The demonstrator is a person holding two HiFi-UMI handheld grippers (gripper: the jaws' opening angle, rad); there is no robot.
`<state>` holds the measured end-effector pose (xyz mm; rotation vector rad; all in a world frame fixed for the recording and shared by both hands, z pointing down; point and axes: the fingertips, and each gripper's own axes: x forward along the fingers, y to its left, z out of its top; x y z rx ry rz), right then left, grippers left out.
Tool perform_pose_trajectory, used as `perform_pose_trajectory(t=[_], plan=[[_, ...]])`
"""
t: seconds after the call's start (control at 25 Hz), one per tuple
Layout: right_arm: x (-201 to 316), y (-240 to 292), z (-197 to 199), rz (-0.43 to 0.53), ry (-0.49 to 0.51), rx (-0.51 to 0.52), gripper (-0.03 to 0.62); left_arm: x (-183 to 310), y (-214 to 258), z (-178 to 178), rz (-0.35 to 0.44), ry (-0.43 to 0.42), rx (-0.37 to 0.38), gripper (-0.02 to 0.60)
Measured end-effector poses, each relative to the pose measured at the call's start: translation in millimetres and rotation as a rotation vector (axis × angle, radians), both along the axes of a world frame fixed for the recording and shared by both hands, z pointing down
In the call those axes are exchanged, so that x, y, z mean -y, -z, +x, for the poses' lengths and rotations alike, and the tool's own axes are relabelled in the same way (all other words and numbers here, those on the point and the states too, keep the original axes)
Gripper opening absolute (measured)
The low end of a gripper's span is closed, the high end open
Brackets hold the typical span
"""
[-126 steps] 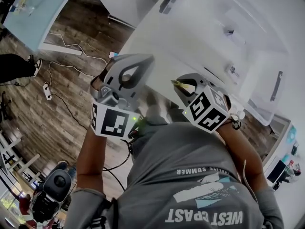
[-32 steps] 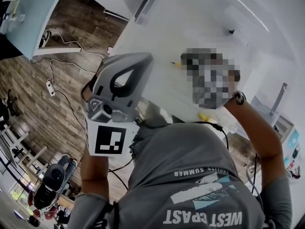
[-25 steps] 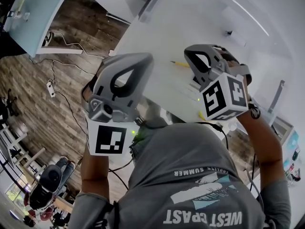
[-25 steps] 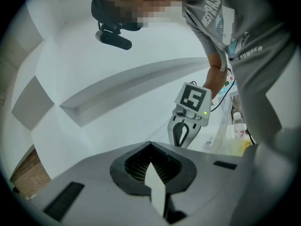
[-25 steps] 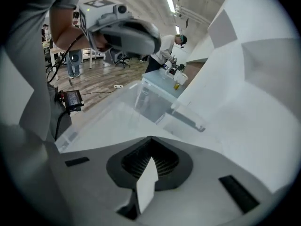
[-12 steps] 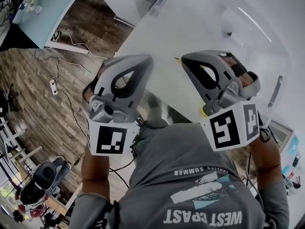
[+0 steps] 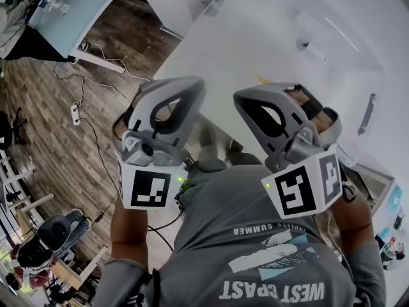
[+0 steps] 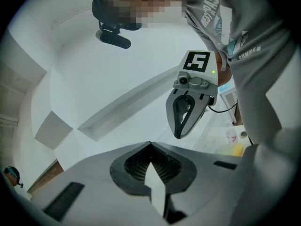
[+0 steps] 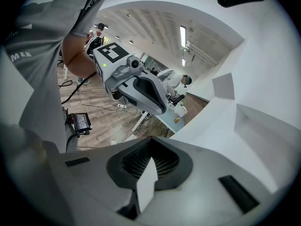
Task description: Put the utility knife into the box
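Both grippers are held up close in front of the person's grey shirt, side by side, above the near edge of the white table (image 7: 255, 37). My left gripper (image 7: 189, 84) is shut with nothing in it; its own view shows the jaws (image 8: 150, 144) meeting. My right gripper (image 7: 241, 98) is shut and empty too, with its jaws (image 9: 150, 141) closed. Each gripper shows in the other's view: the right gripper (image 8: 179, 134), the left gripper (image 9: 160, 109). A yellow object (image 8: 237, 149) lies low at the right by a clear box (image 8: 229, 92); whether it is inside I cannot tell.
A small thin yellow thing (image 7: 261, 80) lies on the white table beyond the grippers. A clear container (image 7: 365, 147) stands at the table's right side. Wooden floor with cables (image 7: 83, 117) and a pale blue desk (image 7: 77, 11) lie to the left.
The right gripper has drawn back from over the table toward the body, its marker cube now lower in the head view beside the left gripper. The left gripper has shifted only slightly.
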<state>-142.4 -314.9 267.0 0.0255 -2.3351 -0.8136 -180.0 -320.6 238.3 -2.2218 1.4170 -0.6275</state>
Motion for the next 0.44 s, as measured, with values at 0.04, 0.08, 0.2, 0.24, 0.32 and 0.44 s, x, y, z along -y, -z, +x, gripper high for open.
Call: perform_pose_trajectory(t=[0.04,0.08,0.2,0.24,0.32,0.44], plan=[[-7,2,1,0.0,0.006,0.005,0.009,-4,2,1,0.004,0.003,0.002,0.008],[-14,5,1,-0.001,0.012,0.01,0.009,-9,4,2,0.009,0.007,0.004,0.008],[-34,12,5,-0.007,0.029,0.028,0.009,-22,10,8,0.02,0.016,0.01,0.008],[-40,14,8,-0.01,0.033,0.035,0.009,-26,11,11,0.022,0.019,0.013,0.008],[-53,18,12,-0.019,0.04,0.047,0.009,-35,13,16,0.024,0.025,0.016,0.008],[-73,23,21,-0.037,0.051,0.063,0.009,-50,16,26,0.024,0.033,0.017,0.008]])
